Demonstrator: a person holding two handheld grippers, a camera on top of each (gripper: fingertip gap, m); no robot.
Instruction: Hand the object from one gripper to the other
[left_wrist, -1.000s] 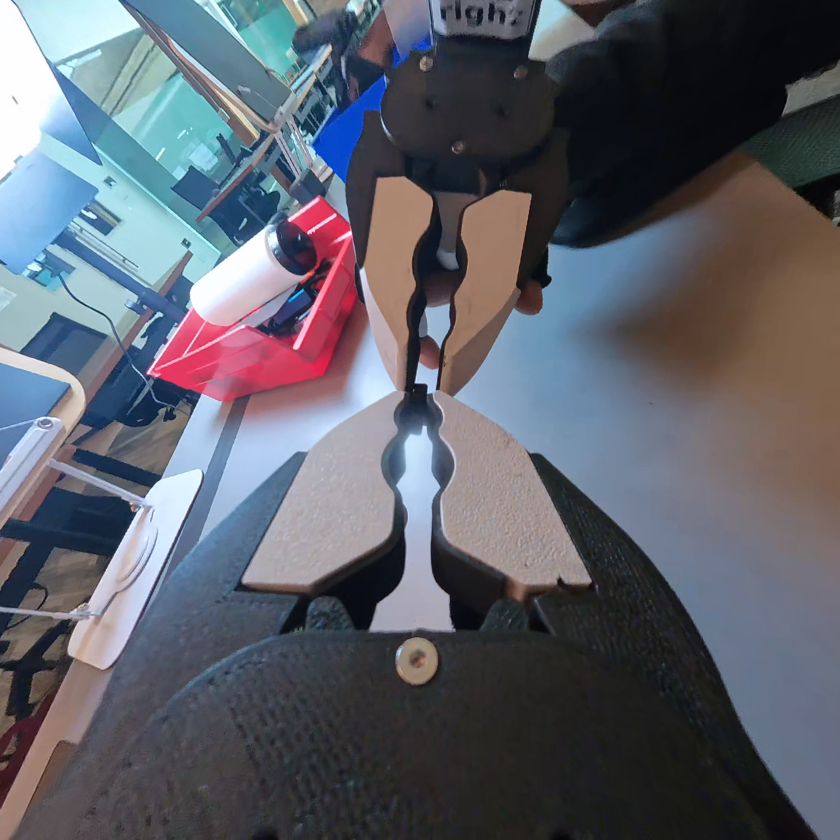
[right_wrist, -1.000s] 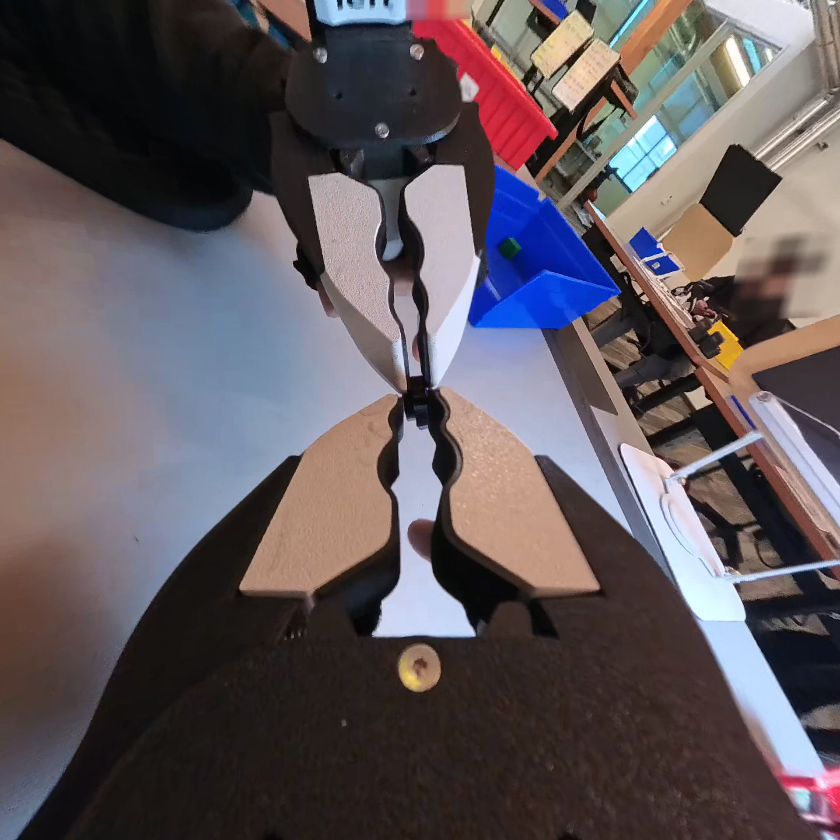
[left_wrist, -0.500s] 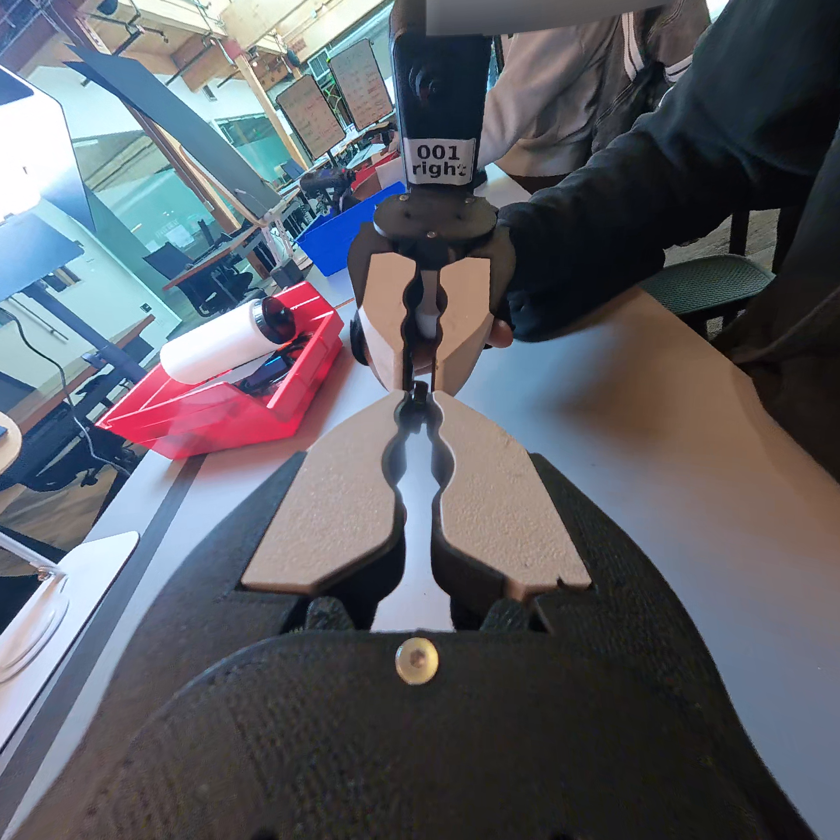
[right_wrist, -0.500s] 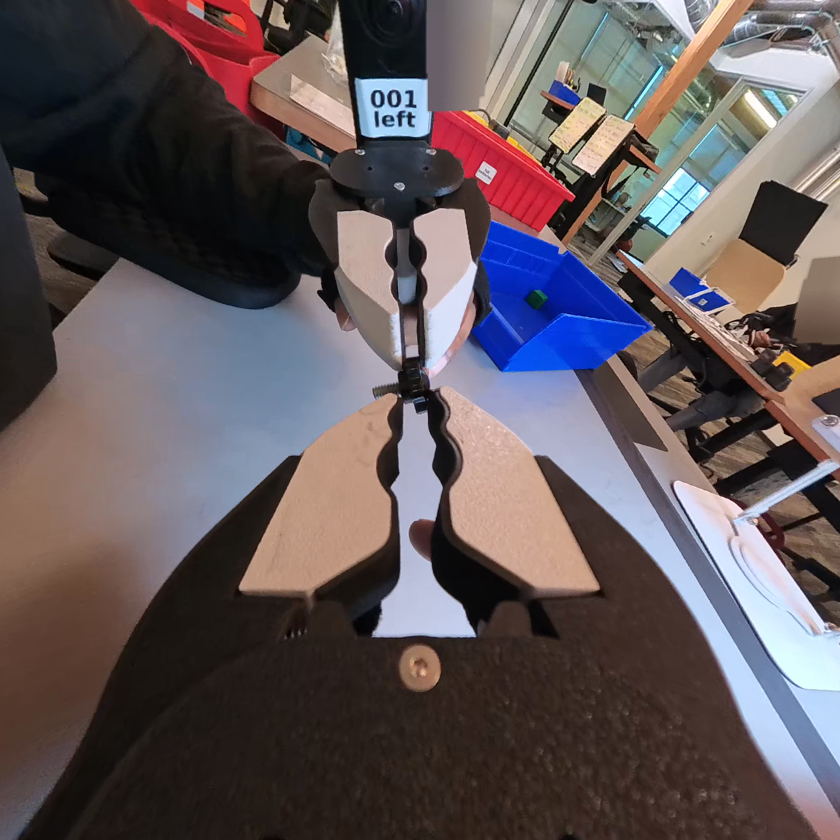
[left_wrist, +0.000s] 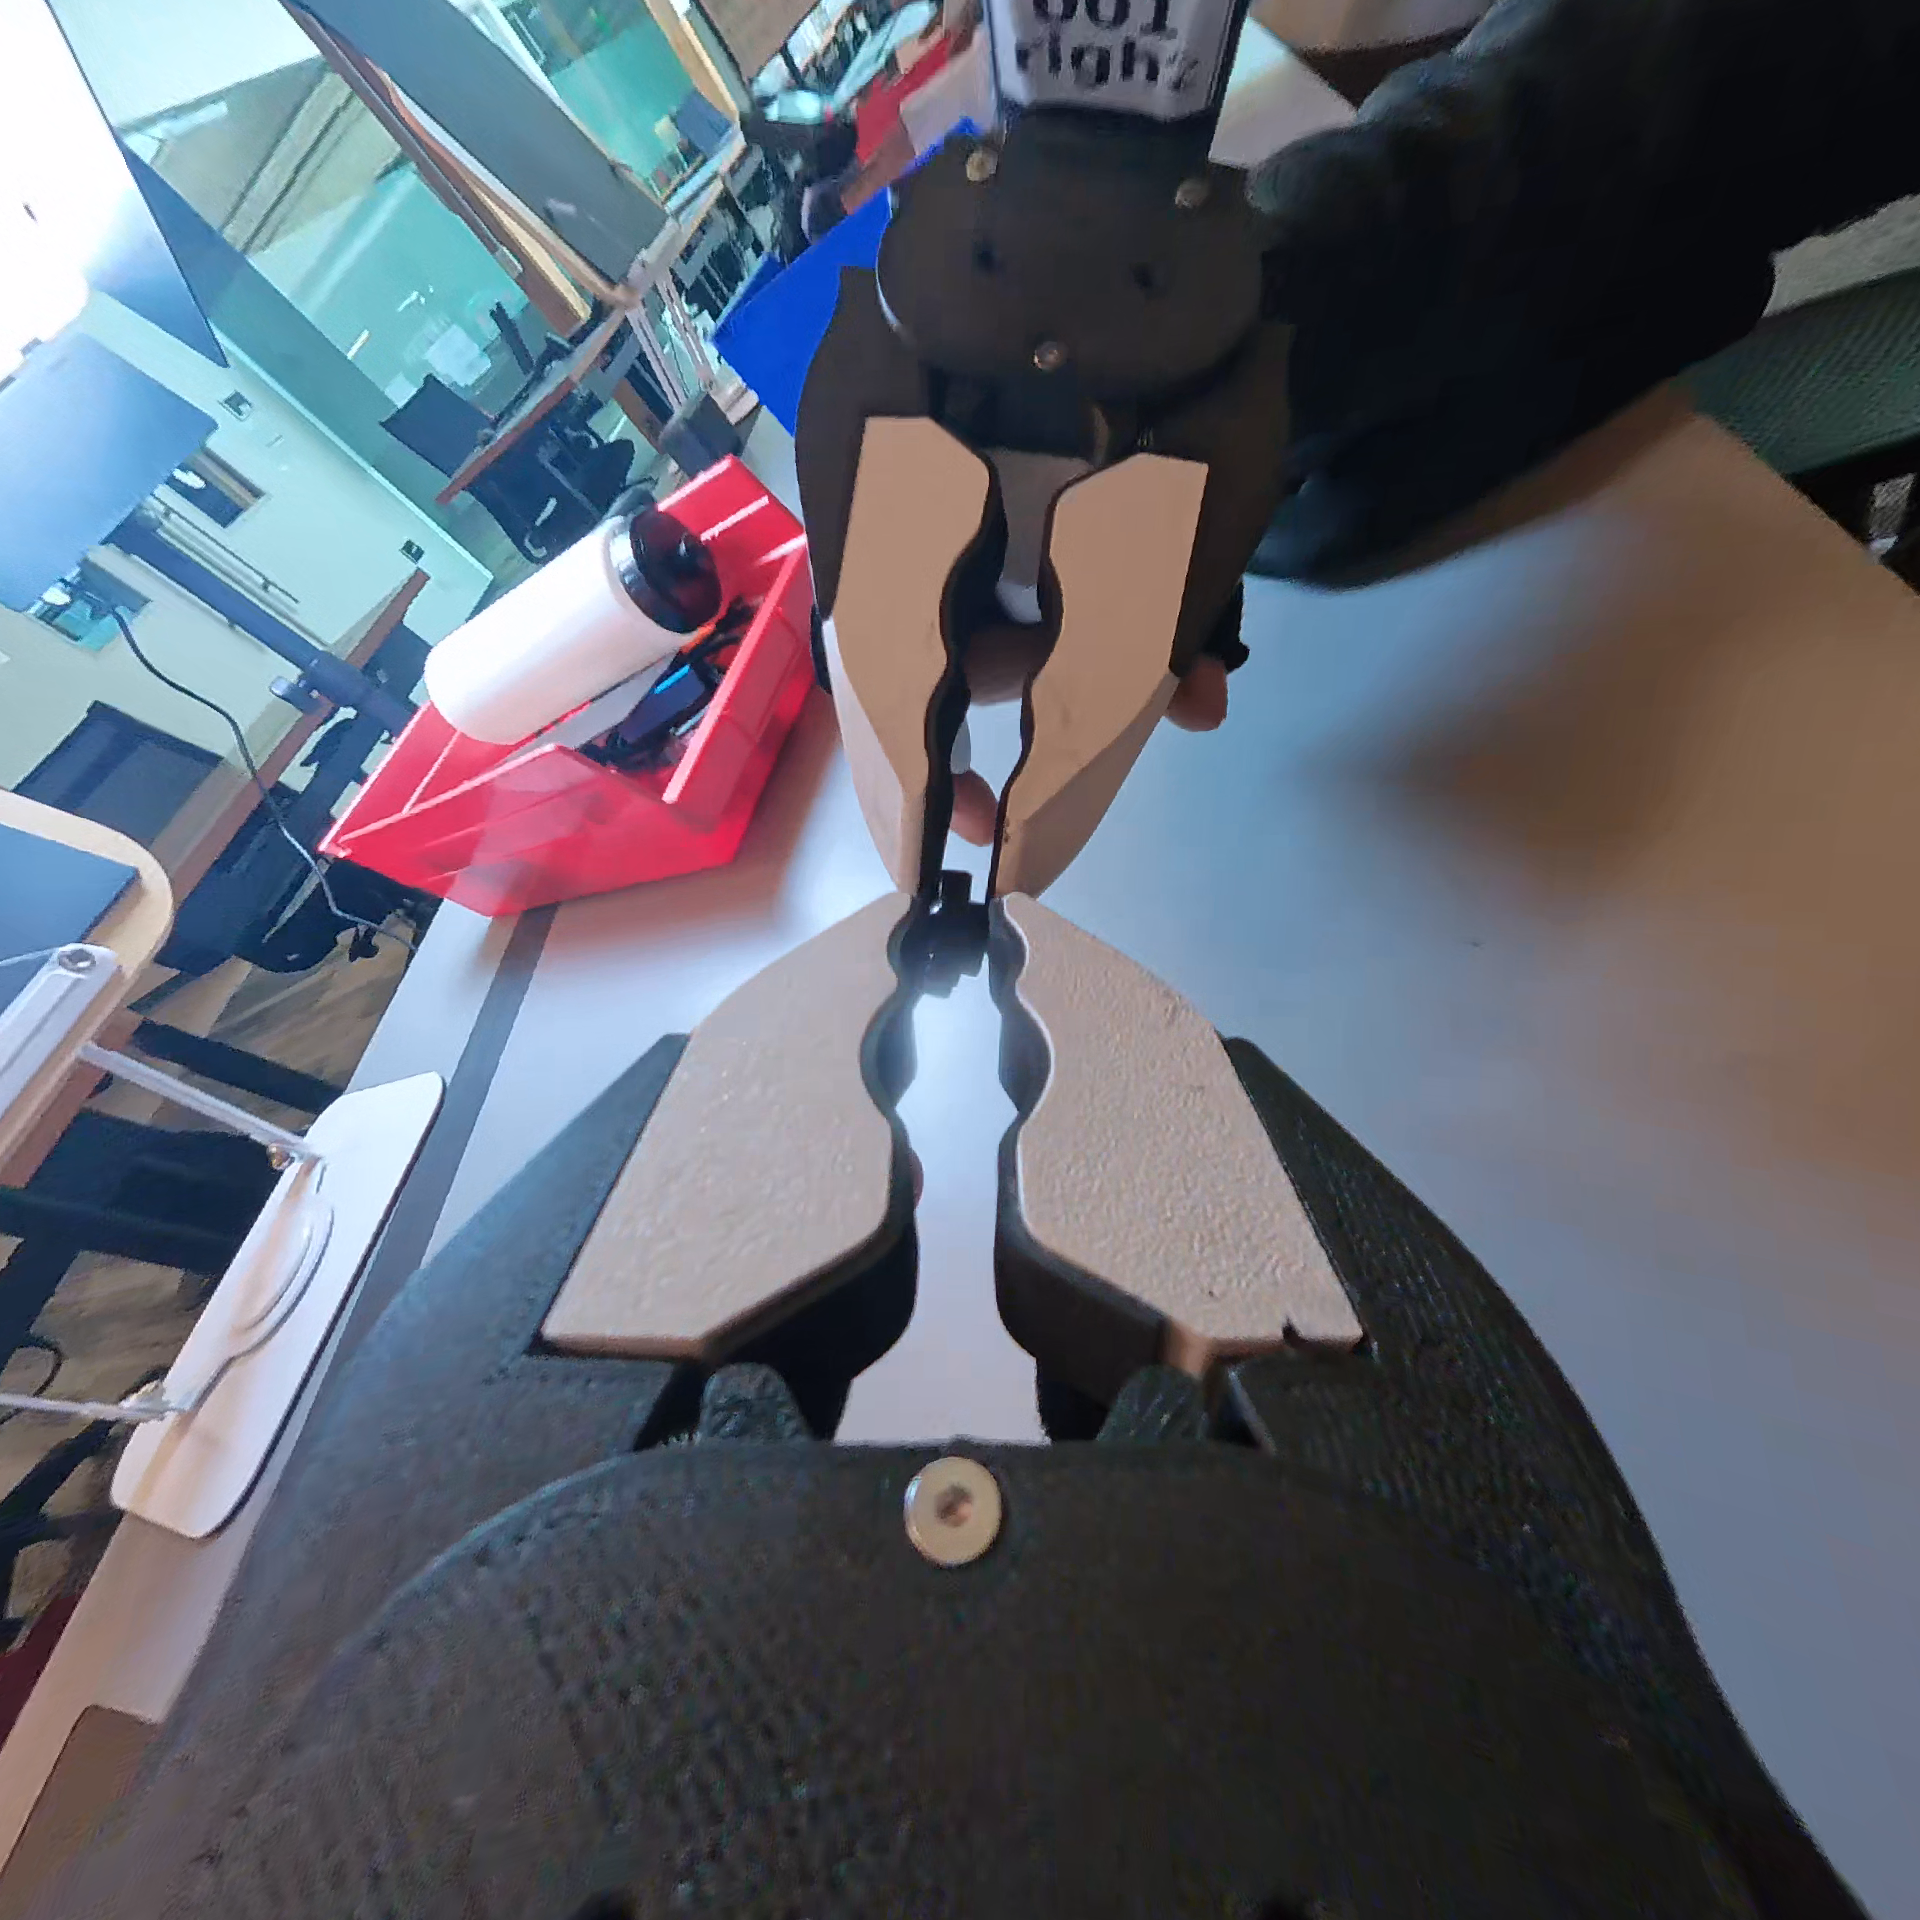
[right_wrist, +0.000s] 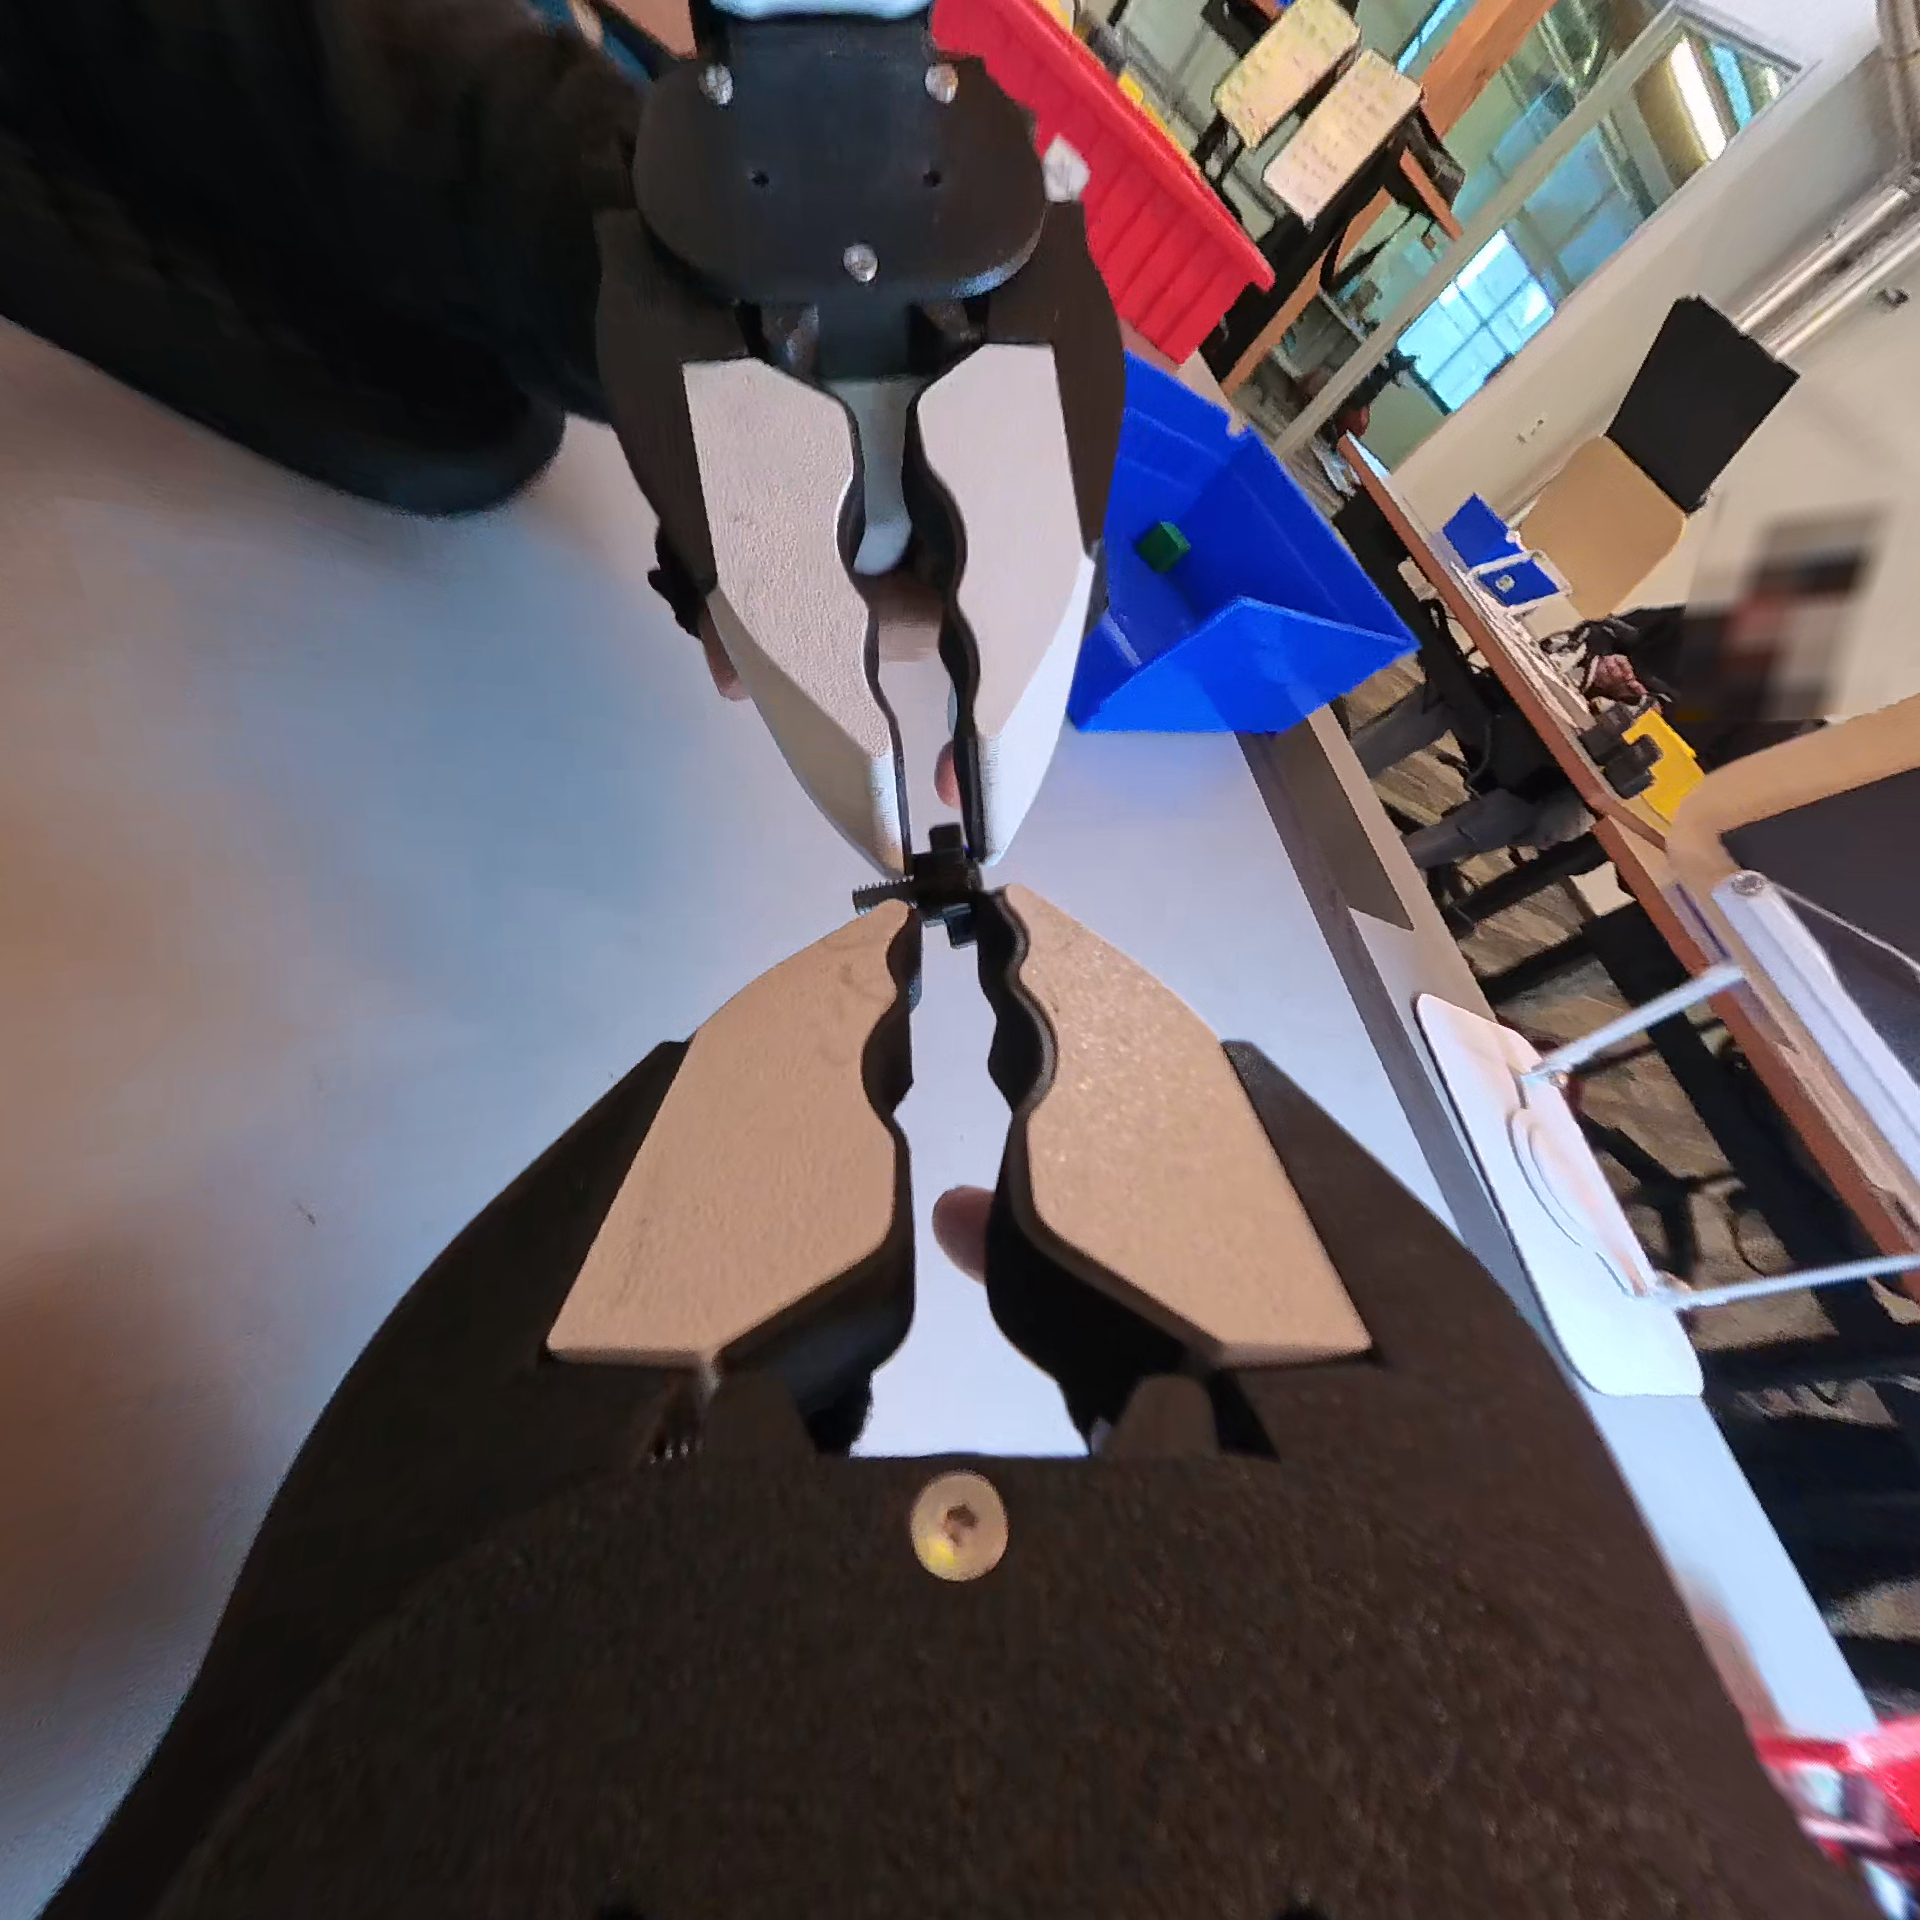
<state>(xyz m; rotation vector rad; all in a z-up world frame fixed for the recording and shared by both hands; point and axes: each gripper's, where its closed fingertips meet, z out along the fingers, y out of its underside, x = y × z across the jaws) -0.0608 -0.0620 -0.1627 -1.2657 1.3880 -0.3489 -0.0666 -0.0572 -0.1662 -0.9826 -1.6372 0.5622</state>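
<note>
while both grippers meet tip to tip over the table (left_wrist: 1558, 1039), a small black bolt (right_wrist: 940, 896) sits right at the junction, off the surface. long axis runs crosswise, left-right in the right wrist view, with the threaded end poking out left of the tips.

right gripper (right_wrist: 951, 920): tips pinched in on the bolt's dark head/nut part, looks like it's gripping it. left gripper (left_wrist: 948, 920): tips also closed in around the same part in its own view. can't tell which one carries the load; both appear clamped, so i'd call this mid-handover.

key relation: bolt lies straight ahead of each gripper, dead centre between opposing tips, neither nearer. whichever lets go should pull straight back along its own axis, or the cross-lying shank could snag and twist out.

materials: tan gritty pads with wavy inner edges, black textured printed bodies, steel screw at each base. bolt is dark metal, threaded, tiny, so slip-prone.

farther: red bin (left_wrist: 582, 800) with a white cylinder (left_wrist: 540, 644) on the left wrist's far left; blue bin (right_wrist: 1226, 613) with a green cube (right_wrist: 1162, 543) far right in the right wrist view.
</note>
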